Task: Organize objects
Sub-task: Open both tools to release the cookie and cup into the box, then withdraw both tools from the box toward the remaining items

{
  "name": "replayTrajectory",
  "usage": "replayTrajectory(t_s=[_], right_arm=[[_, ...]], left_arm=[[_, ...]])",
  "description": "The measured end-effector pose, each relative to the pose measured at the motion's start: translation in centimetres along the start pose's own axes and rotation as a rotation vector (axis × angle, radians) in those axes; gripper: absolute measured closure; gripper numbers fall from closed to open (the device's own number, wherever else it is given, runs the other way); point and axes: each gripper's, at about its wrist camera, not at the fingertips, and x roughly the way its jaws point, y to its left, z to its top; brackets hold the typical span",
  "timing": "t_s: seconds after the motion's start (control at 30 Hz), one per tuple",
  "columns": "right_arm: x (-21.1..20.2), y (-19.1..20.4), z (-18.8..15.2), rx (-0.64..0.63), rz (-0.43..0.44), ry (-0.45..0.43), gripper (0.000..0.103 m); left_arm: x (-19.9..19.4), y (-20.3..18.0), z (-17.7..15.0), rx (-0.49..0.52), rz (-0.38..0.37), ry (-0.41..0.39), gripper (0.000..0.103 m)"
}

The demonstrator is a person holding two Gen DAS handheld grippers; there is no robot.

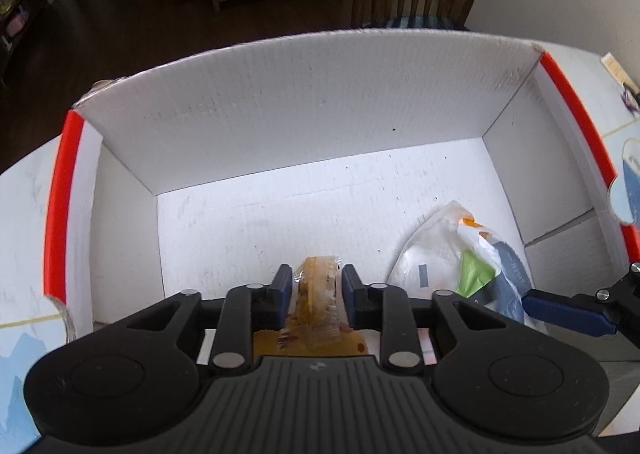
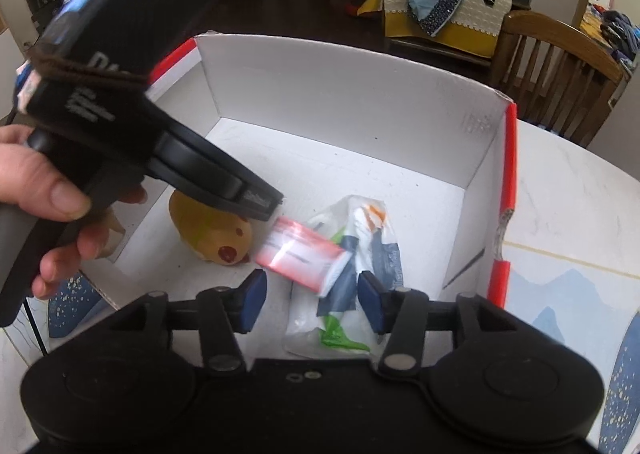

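While the left claw [image 1: 313, 294] hangs down in the white box [image 1: 304, 110] on the tabletop [image 2: 568, 190], its blue pads sit against a wrapped, yellow-brown snack [image 1: 318, 294], pinching it. Right claw [image 2: 311, 300] is spread apart over a clear bag [image 2: 348, 254] with green, orange and navy bits, not touching. Red-and-white packet [image 2: 298, 252] lies on that bag, just beside a yellow toy [image 2: 212, 230].

Both wrist views look steeply down, close, into the same white box [image 1: 304, 106] [image 2: 360, 94].
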Motion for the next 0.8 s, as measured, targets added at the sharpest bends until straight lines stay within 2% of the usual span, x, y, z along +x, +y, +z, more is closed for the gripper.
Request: replayTrajectory(t_s=[0.1, 0.17, 0.47, 0.8], right_arm=[[-0.5, -0.1, -0.2, 0.007, 0.013, -0.011, 0.049], [-1.0, -0.1, -0.3, 0.007, 0.015, -0.022, 0.044], [-4.4, 0.0, -1.1, -0.009, 0.014, -0.08, 0.04], [-8.8, -0.1, -1.9, -0.014, -0.005, -0.132, 0.039]], left_arm=[[-0.9, 0.2, -0.3, -0.004, 0.004, -0.024, 0.062], [-1.8, 0.2, -0.4, 0.0, 0.018, -0.051, 0.041], [-6.2, 0.5, -1.5, 0.006, 0.021, -0.128, 0.04], [-11.7, 0.2, -4.6, 0.02, -0.01, -0.204, 0.04]])
